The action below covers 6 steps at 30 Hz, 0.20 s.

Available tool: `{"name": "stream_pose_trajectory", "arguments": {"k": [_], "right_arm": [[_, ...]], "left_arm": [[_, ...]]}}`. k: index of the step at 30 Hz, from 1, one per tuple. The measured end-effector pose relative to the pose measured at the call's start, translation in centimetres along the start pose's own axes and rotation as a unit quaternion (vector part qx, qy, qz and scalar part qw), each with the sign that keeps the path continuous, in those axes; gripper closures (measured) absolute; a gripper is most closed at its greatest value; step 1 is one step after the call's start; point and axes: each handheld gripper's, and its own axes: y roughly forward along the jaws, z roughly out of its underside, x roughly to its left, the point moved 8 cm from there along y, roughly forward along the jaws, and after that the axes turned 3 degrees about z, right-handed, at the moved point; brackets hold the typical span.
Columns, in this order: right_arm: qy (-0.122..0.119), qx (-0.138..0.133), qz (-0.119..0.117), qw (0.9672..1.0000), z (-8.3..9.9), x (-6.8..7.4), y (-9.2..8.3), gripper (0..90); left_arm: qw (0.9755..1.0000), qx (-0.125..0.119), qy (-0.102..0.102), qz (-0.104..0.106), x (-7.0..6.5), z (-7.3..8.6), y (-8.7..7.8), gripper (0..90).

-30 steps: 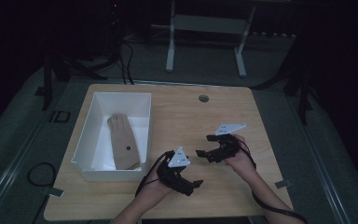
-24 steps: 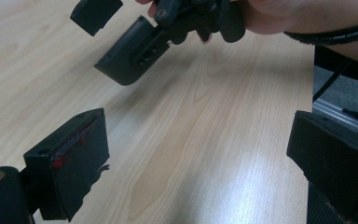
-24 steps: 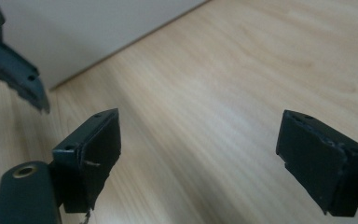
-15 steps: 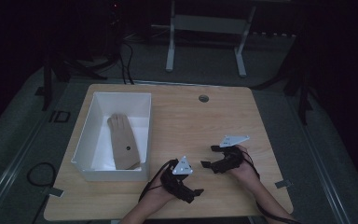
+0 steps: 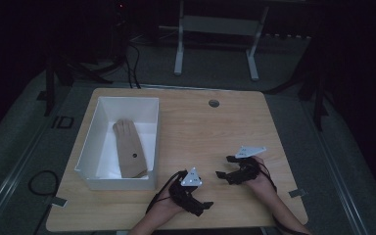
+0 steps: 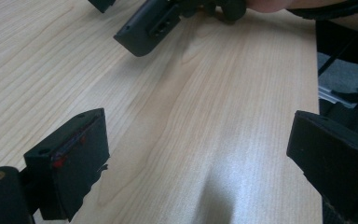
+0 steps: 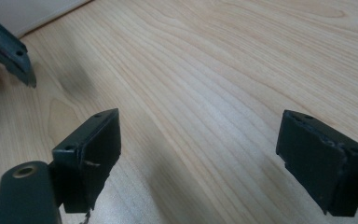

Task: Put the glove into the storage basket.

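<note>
Both my tongs, left (image 5: 203, 205) and right (image 5: 223, 174), gape wide, empty, low over bare worktop (image 5: 210, 132). Glove (image 5: 129, 154) lies in white bin (image 5: 90, 142), ahead-left of them. Looks finished; next just park.

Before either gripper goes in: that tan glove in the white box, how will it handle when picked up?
Likely floppy: the tan glove lies flat against the floor of the white box, so it should drape from a pinch. Probably light for its size, as it looks thin. It is unlikely to roll or tip; a push may bunch it against the box wall.
</note>
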Motion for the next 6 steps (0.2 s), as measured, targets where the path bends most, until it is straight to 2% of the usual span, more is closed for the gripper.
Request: {"name": "stream_pose_trajectory", "arguments": {"k": [6], "right_arm": [[0.002,-0.001,0.004,1.0000,0.04,-0.23,-0.04,13.7]], "left_arm": [[1.0000,0.000,0.001,0.001,-0.03,0.00,0.08,5.9]]}}
